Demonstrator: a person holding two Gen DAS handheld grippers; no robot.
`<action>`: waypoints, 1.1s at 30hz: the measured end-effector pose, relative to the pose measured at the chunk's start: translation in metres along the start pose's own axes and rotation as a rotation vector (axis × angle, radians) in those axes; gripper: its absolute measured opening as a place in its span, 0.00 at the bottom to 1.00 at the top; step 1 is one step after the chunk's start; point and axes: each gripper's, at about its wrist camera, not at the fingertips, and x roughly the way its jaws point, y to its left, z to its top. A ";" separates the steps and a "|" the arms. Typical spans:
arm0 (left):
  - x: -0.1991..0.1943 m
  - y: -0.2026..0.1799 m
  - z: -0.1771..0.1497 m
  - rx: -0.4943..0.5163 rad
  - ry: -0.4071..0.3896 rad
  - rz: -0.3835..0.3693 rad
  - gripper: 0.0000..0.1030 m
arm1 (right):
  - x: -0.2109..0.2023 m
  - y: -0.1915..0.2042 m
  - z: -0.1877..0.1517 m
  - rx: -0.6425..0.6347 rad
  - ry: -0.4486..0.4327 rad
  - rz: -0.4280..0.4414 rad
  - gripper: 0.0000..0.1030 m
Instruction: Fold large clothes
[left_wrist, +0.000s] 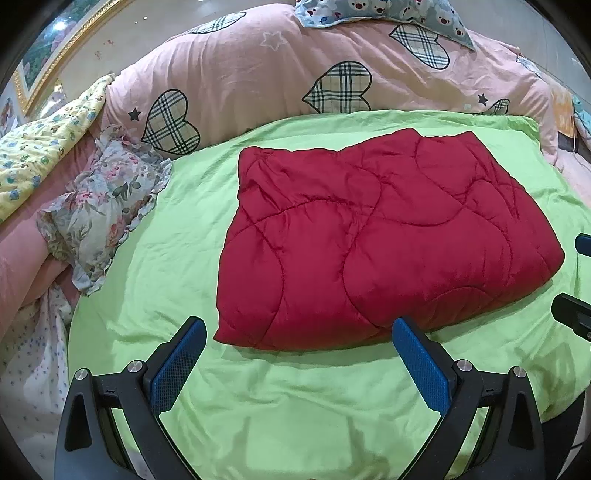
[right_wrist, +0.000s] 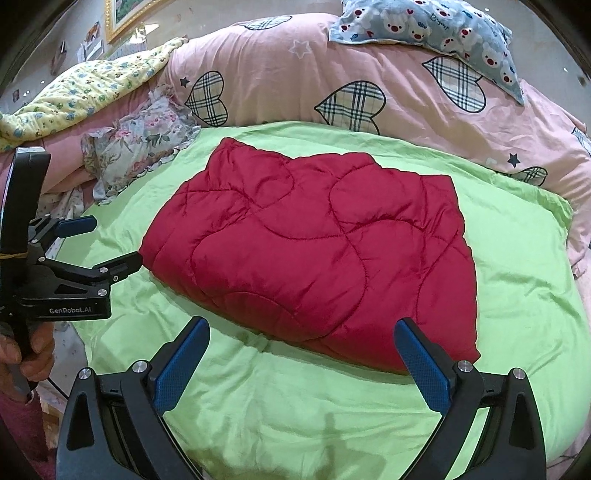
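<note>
Closest to both cameras it's just jaws and bare green sheet (left_wrist: 258, 406). The left gripper (left_wrist: 299, 338) is spread wide with nothing in it, blue pads (left_wrist: 177, 369) facing each other over empty sheet. Same for the right gripper (right_wrist: 303, 338): wide open, empty, hanging over the sheet.

Next out is the red quilt (right_wrist: 306, 251), already folded into a chunky rectangle-ish bundle lying flat mid-sheet. It sits straight ahead of both sets of jaws. In the left view its near edge runs across just past the fingertips, and its near-left corner lands between the two fingers. In the right view the near-right corner sits right by that gripper's right finger. So each hand is lined up with its own end of the near edge, neither obviously closer. The long axis looks to run left-right across the bed, though fisheye warp makes me hedge on that.

From the right view you can also see the left gripper side-on, one fingertip right beside the quilt's left edge; can't tell if it's actually touching.

My guess: any further fold means grabbing that near edge at both corners and carrying it away toward the far side.

Beyond that: floral pillow (left_wrist: 99, 206) off to the left, then the pink duvet (left_wrist: 258, 74) piled along the back.
</note>
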 end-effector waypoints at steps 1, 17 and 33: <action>0.002 0.000 0.001 -0.001 0.003 -0.001 0.99 | 0.002 0.000 0.001 0.002 0.003 -0.001 0.98; 0.035 0.006 0.017 -0.010 0.032 -0.001 0.99 | 0.030 -0.010 0.014 0.018 0.049 -0.001 0.98; 0.052 0.007 0.029 -0.011 0.037 0.005 0.99 | 0.048 -0.018 0.029 0.032 0.065 0.002 0.98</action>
